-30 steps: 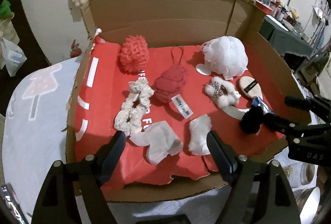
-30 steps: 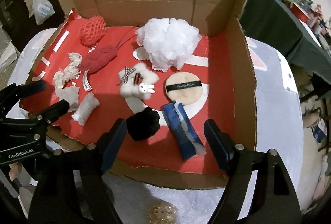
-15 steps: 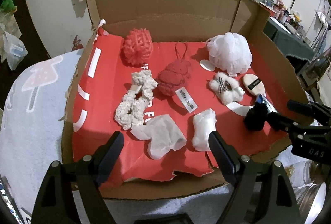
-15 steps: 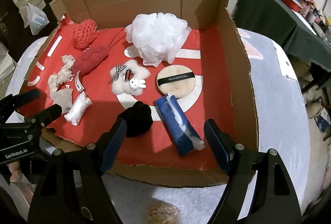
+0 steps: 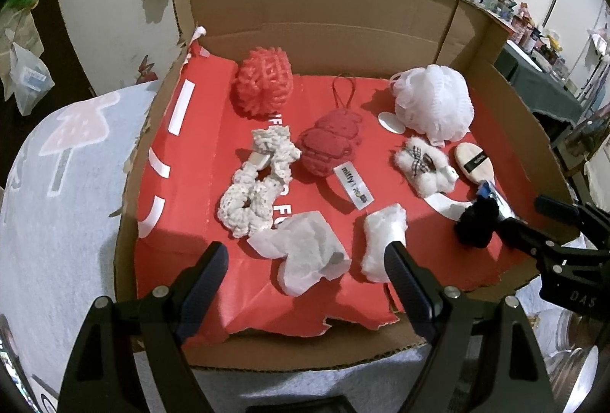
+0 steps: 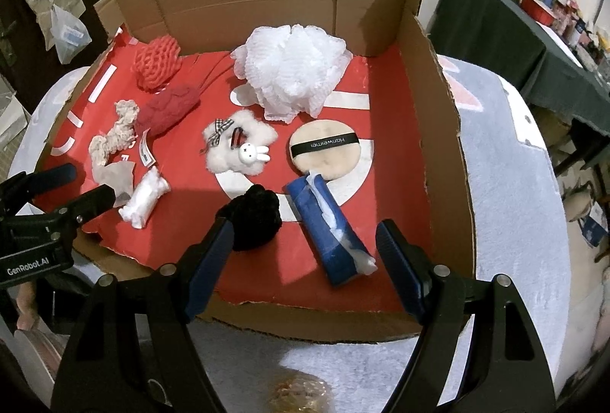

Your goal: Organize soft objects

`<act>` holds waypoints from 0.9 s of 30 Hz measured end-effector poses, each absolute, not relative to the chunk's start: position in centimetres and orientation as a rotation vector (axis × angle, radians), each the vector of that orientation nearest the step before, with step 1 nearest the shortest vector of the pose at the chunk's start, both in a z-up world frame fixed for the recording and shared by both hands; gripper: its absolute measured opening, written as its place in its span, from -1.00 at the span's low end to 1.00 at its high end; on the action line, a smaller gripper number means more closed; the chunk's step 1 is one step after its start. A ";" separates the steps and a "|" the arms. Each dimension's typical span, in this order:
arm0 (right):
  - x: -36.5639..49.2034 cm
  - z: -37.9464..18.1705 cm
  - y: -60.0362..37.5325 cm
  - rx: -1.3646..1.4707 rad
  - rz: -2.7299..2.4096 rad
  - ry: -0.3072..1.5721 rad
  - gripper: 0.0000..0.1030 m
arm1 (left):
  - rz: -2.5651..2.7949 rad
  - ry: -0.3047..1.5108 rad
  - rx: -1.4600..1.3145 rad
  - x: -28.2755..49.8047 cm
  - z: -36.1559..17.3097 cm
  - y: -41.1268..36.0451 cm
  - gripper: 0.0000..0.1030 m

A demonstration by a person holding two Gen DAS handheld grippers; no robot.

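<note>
Pre-grasp stage, nothing picked yet, by my read. Both grippers hang over the near edge of the cardboard box [image 5: 324, 5], angled down into it. Left gripper [image 5: 305, 272] is released, jaws wide, nothing between the pads; the crumpled white tissue [image 5: 305, 253] lies just ahead between its fingers, and the small white wad [image 5: 381, 237] sits at the tip of its right finger; contact unclear. Right gripper [image 6: 305, 245] is also released and empty; the black pom-pom [image 6: 255, 214] sits just off its left fingertip, and the blue tissue pack [image 6: 328, 226] lies between the fingers, slanted, with white tissue spilling from both ends. All the soft items lie loose on the red liner [image 5: 198, 153]: red mesh puff [image 5: 263, 81] and white mesh puff [image 5: 434, 104] at the back, red plush charm [image 5: 328, 146] and cream crochet scrunchie [image 5: 255, 188] mid-left, fluffy bunny clip [image 6: 240, 146] and round powder puff [image 6: 324, 150] mid-right. No sorted groups are visible, so the task looks barely started. Next move for either side, as I judge it: drop lower, centre on one item, then close. The tissue is flat and limp, so the pads need to come down on its raised fold. The blue pack lies skewed to the jaw line, so roll the wrist to square up first.
</note>
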State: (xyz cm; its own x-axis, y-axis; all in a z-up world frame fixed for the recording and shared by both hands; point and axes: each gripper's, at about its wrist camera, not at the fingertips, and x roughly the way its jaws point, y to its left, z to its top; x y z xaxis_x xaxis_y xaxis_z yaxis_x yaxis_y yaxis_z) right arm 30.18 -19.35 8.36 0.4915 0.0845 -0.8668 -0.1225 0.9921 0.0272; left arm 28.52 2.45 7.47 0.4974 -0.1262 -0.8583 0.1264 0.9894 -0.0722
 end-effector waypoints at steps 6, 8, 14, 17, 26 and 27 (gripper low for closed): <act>30.2 8.3 -19.3 -0.041 0.122 1.049 0.49 | -0.150 1.039 -0.002 28.5 7.4 2.5 0.66; 30.1 8.3 -19.3 -0.042 0.122 1.048 0.49 | -0.151 1.039 -0.003 28.5 7.4 2.5 0.66; 30.0 8.3 -19.3 -0.048 0.120 1.044 0.49 | -0.149 1.038 0.001 28.5 7.4 2.5 0.66; 30.0 8.3 -19.2 -0.050 0.119 1.045 0.49 | -0.148 1.037 0.001 28.5 7.4 2.5 0.66; 30.0 8.3 -19.1 -0.054 0.119 1.046 0.49 | -0.147 1.037 0.004 28.4 7.4 2.4 0.66; 30.0 8.2 -19.2 -0.052 0.119 1.047 0.49 | -0.147 1.036 0.006 28.4 7.4 2.4 0.66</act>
